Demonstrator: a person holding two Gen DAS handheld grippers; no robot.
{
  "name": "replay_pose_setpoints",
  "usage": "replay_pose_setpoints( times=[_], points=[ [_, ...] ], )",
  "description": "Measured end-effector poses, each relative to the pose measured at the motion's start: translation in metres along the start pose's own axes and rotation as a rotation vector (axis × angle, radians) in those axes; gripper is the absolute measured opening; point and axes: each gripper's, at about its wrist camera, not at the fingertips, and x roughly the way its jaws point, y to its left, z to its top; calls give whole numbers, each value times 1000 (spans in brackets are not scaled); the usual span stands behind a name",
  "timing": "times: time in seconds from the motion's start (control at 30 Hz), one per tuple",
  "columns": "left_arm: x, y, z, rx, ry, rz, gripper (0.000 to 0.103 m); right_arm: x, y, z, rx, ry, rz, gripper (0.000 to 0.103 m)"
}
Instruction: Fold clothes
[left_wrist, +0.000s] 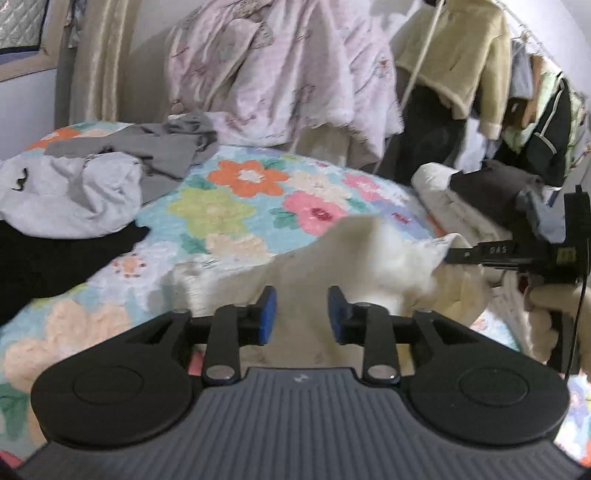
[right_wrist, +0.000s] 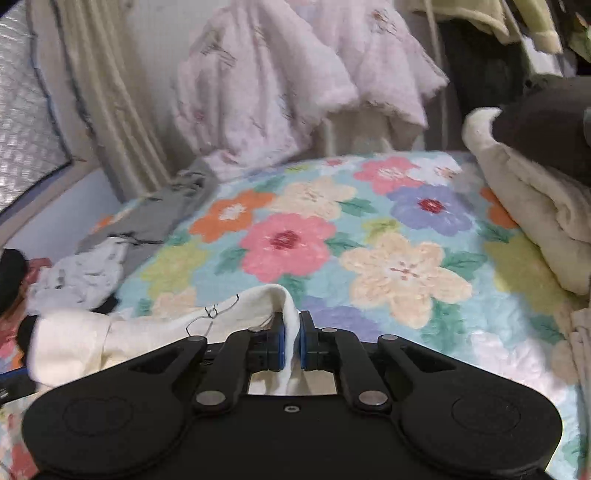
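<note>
Folding the white garment (right_wrist: 92, 336) on the bed (right_wrist: 406, 258), the right gripper (right_wrist: 291, 339) pinches its edge, the left gripper (left_wrist: 303, 314) has fingers released, so next lay the fold flat.

— What do we have in front of us?
— A white garment (right_wrist: 110, 336), soft and rumpled, lying on the flowered bedspread (right_wrist: 406, 229). One fold of it stands up in a peak, and thin dark line art shows on the cloth.
— And the rest of the clothes?
— We see a grey garment (left_wrist: 162, 147) and a pale one (left_wrist: 70, 192) crumpled together at the bed's far left.
</note>
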Motion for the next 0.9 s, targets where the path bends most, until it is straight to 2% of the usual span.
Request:
replay_pose_setpoints(
  times=[0.03, 0.07, 0.1, 0.13, 0.2, 0.27, 0.33, 0.4, 0.5, 0.6, 0.7, 0.8, 0.9],
  points=[
    [2, 5, 0, -15, 19, -2, 43, 1, -5, 0, 23, -4, -22, 14],
    [5, 11, -2, -43, 52, -17, 44, 2, -11, 0, 46, -10, -43, 17],
    [6, 14, -5, -62, 81, -19, 46, 0, -14, -2, 65, -24, -52, 27],
    [8, 15, -9, -67, 94, -9, 48, -6, -15, -5, 72, -35, -40, 37],
    [11, 18, -18, -86, 122, 12, 52, -24, -8, -17, 60, -58, -5, 47],
    [19, 22, -27, -113, 158, 4, 53, -46, 5, -30, 32, -64, 44, 49],
    [27, 25, -32, -131, 191, 20, 53, -64, 19, -44, -4, -68, 118, 56],
    [33, 29, -38, -138, 210, 28, 53, -71, 31, -60, -32, -56, 183, 57],
    [43, 35, -47, -173, 247, 5, 54, -58, 45, -76, -47, 9, 238, 57],
    [55, 39, -60, -213, 287, -23, 55, -32, 53, -87, -69, 61, 221, 57],
    [65, 37, -68, -199, 314, -11, 55, -8, 46, -91, 3, 100, 229, 57],
    [69, 35, -69, -199, 313, -8, 56, 6, 40, -93, 48, 115, 246, 57],
    [72, 37, -68, -217, 305, -2, 57, 13, 41, -94, 33, 124, 266, 57]
  ],
)
